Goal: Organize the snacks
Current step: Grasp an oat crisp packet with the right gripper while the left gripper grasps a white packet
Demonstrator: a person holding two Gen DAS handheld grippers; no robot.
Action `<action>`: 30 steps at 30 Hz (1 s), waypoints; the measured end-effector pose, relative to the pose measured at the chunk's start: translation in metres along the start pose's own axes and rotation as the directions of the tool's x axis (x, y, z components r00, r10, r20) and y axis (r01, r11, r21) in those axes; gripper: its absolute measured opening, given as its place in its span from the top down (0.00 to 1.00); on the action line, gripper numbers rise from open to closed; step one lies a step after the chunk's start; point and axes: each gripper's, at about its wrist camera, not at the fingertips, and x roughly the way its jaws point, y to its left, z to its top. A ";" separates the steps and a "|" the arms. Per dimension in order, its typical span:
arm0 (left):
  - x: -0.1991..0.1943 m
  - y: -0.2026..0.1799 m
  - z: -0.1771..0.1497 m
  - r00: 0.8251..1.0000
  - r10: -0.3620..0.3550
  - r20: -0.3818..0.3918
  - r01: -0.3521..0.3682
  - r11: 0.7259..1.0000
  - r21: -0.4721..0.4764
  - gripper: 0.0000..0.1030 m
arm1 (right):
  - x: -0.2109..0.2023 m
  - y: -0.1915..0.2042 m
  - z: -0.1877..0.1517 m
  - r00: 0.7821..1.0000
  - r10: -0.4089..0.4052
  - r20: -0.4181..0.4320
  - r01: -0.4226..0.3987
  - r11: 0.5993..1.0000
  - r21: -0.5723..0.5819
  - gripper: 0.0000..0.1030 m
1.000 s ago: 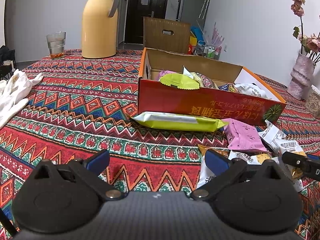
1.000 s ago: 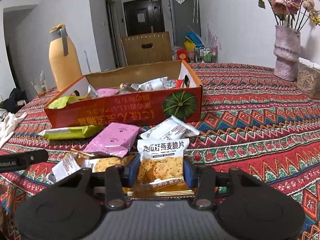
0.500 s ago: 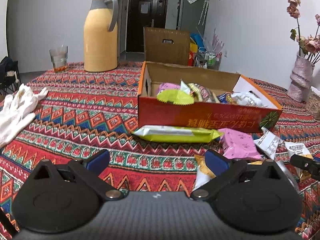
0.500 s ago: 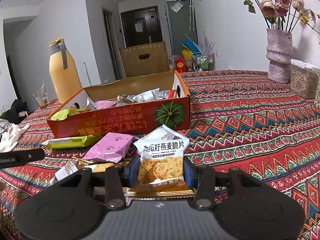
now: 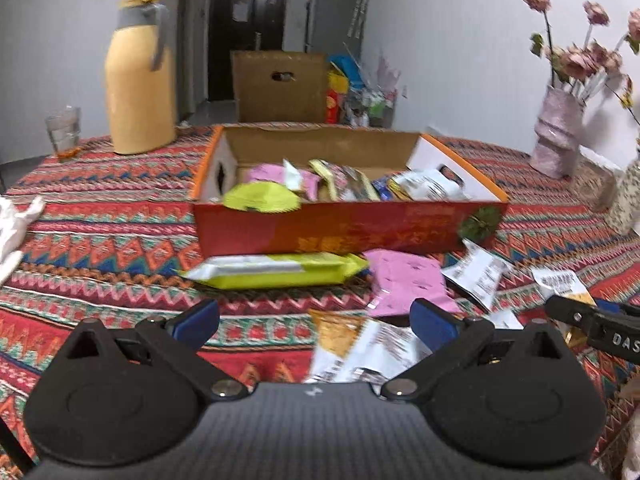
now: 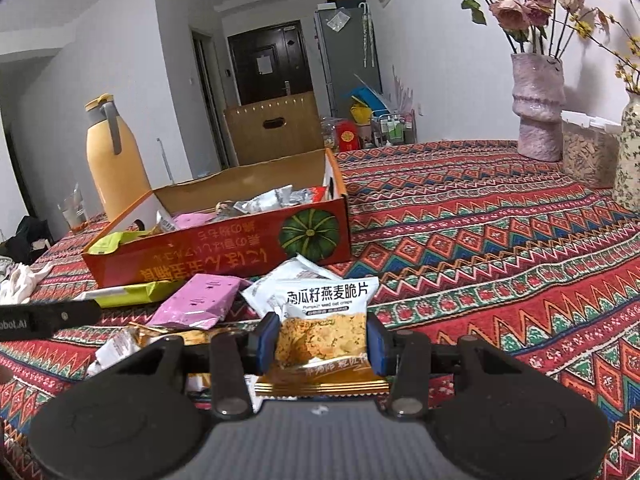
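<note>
An open red cardboard box (image 5: 344,228) (image 6: 224,256) with several snack packets inside sits mid-table. Loose snacks lie in front of it: a long yellow-green packet (image 5: 276,270) (image 6: 132,294), a pink packet (image 5: 408,280) (image 6: 196,300) and white packets (image 5: 478,272). My right gripper (image 6: 322,342) is shut on a white and gold oat crisp packet (image 6: 326,320), lifted a little above the cloth. My left gripper (image 5: 314,318) stands open and holds nothing, above an orange and white packet (image 5: 360,344).
A yellow thermos jug (image 5: 140,80) and a glass (image 5: 63,132) stand at the far left. A pink vase with flowers (image 6: 538,108) and a clear container (image 6: 586,152) stand at the right. White cloth (image 5: 12,220) lies at the left edge. A patterned tablecloth (image 6: 500,240) covers the table.
Both grippers have pulled back and risen a little, so the box looks smaller and lower. The right gripper has carried the crisp packet up off the pile.
</note>
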 end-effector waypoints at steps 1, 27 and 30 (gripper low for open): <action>0.001 -0.002 -0.001 1.000 -0.011 -0.008 0.011 1.000 0.002 0.00 | 0.000 -0.001 0.000 1.000 -0.001 0.000 0.001 1.000 0.003 0.57; 0.029 -0.036 -0.017 0.983 -0.131 -0.128 0.149 0.978 0.148 0.15 | 0.003 -0.010 -0.004 1.000 0.030 -0.004 -0.030 0.999 0.020 0.57; 0.028 -0.034 -0.017 0.979 -0.158 -0.127 0.175 0.975 0.140 0.27 | 0.001 -0.009 -0.005 1.000 0.025 -0.003 -0.025 1.000 0.018 0.57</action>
